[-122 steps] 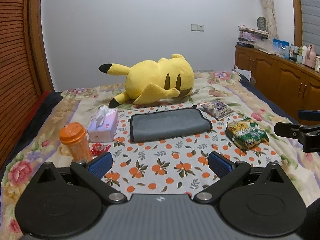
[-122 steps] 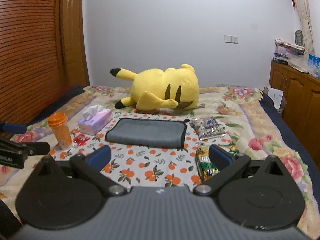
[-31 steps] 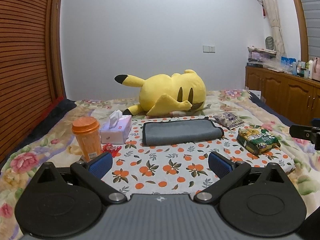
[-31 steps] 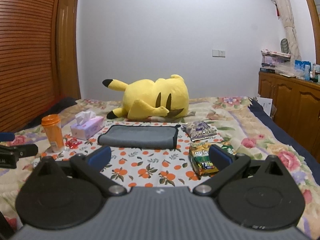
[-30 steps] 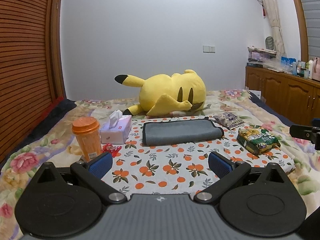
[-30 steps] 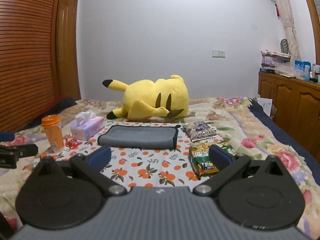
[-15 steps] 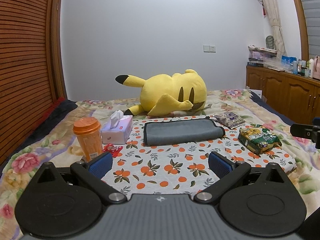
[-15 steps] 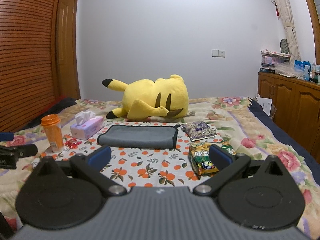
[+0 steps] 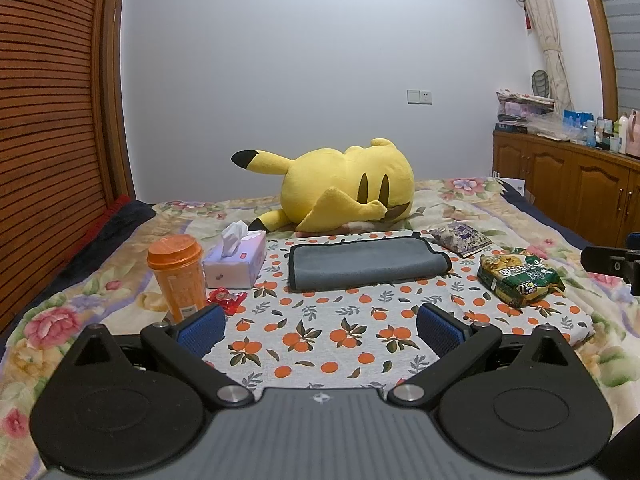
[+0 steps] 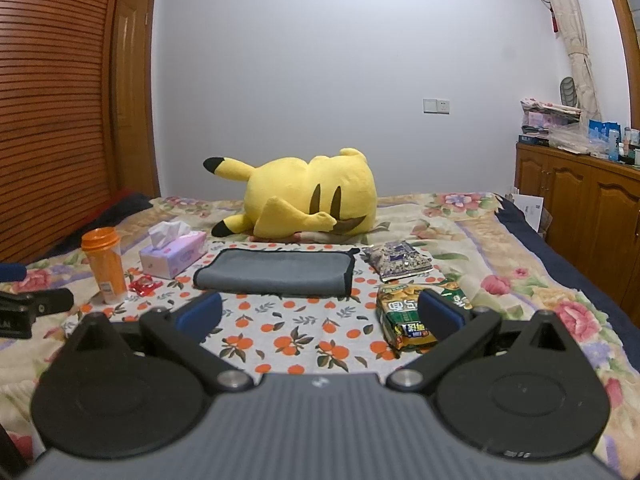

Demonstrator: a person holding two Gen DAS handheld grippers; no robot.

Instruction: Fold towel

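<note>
light: dim, even, cool | shadows: soft | focus: sharp | edges: strong fisheye bending, dark corners

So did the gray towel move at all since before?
No. The gray towel lies folded on the orange-print cloth, between the tissue box and the purple snack bag, just as earlier; only the cameras shifted.

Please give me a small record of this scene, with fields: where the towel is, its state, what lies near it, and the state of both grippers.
towel: grey towel, lying on the orange-print cloth
towel state: already folded over, flat, not held
left of towel: tissue box, orange cup, small red wrapper
right of towel: purple snack bag, green snack bag
behind towel: yellow plush toy
left hand-held gripper: open, empty, short of the towel
right hand-held gripper: open, empty, short of the towel
</note>
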